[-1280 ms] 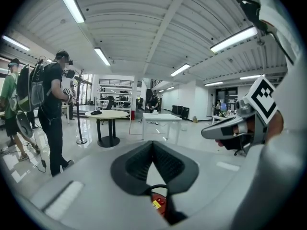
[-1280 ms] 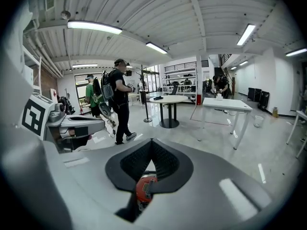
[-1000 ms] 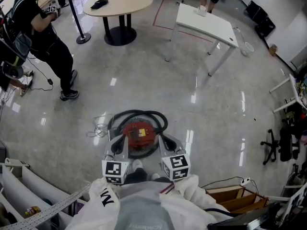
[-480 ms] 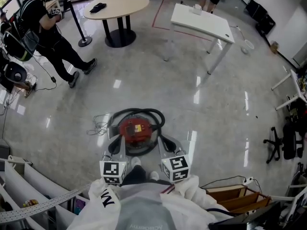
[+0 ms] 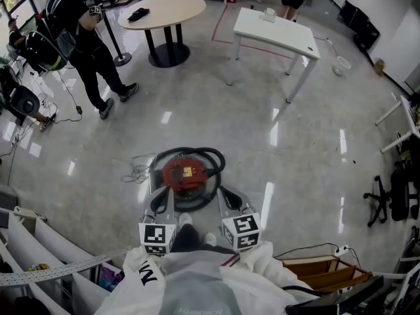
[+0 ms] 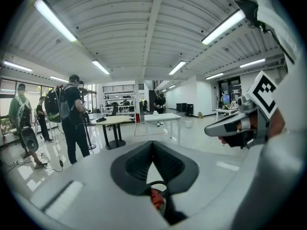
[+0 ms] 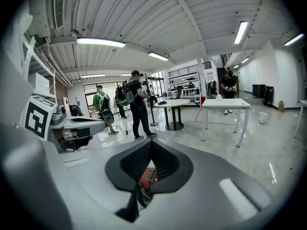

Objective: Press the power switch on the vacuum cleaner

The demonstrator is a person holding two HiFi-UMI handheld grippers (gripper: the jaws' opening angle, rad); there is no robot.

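1. Grey left gripper (image 6: 152,145) and right gripper (image 7: 151,143): jaws of each closed tip to tip, nothing held.
2. Red vacuum cleaner (image 5: 187,176) stands on the floor (image 5: 289,169), just ahead of and below both grippers, centred between them, about equally near each.
3. Black hose (image 5: 211,156) loops round its far side.
4. Power switch is too small to pick out; the press probably goes forward and down.

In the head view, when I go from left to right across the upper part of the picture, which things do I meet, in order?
Person with a backpack → round wooden table → white rectangular table.
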